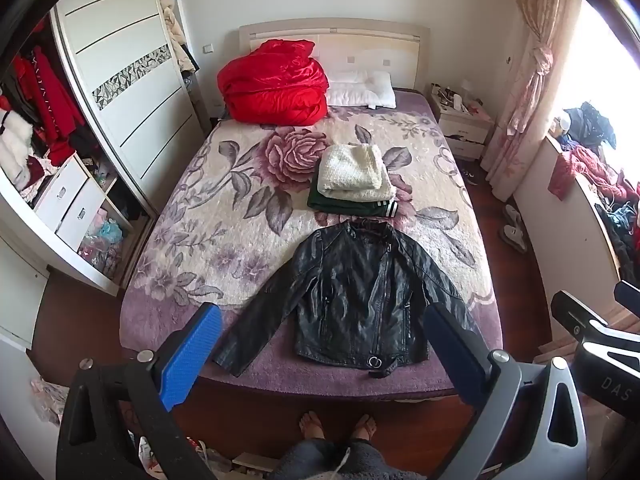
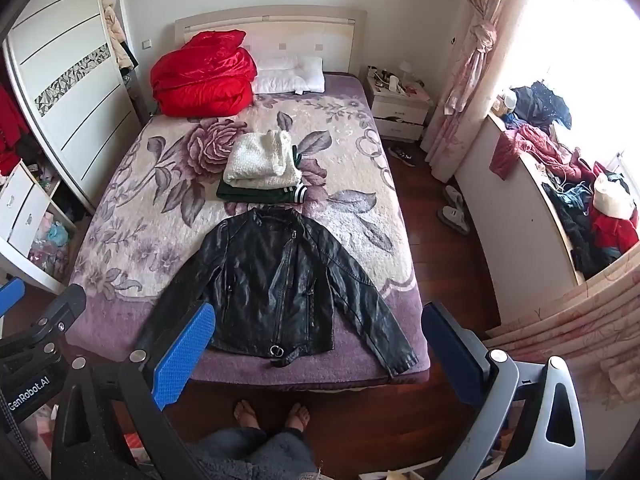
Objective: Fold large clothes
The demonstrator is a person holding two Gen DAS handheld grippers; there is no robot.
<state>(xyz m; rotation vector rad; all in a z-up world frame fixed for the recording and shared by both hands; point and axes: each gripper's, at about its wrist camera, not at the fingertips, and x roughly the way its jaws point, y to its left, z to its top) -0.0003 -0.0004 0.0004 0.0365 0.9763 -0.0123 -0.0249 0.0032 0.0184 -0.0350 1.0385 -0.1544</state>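
A black leather jacket (image 1: 352,292) lies spread flat, front up, sleeves out, at the foot of the bed; it also shows in the right wrist view (image 2: 276,284). Beyond its collar sits a folded stack: a white fluffy garment (image 1: 354,172) on a dark green one (image 1: 348,205); the stack also shows in the right wrist view (image 2: 260,164). My left gripper (image 1: 320,356) is open and empty, held high above the bed's foot edge. My right gripper (image 2: 316,356) is open and empty, level with it to the right.
The bed (image 1: 180,208) has a floral blanket, a red duvet bundle (image 1: 276,84) and a white pillow (image 1: 360,88) at the head. An open wardrobe (image 1: 60,160) stands left, a nightstand (image 1: 460,120) and a cluttered sill (image 2: 568,184) right. The person's feet (image 1: 336,426) stand at the bed's foot.
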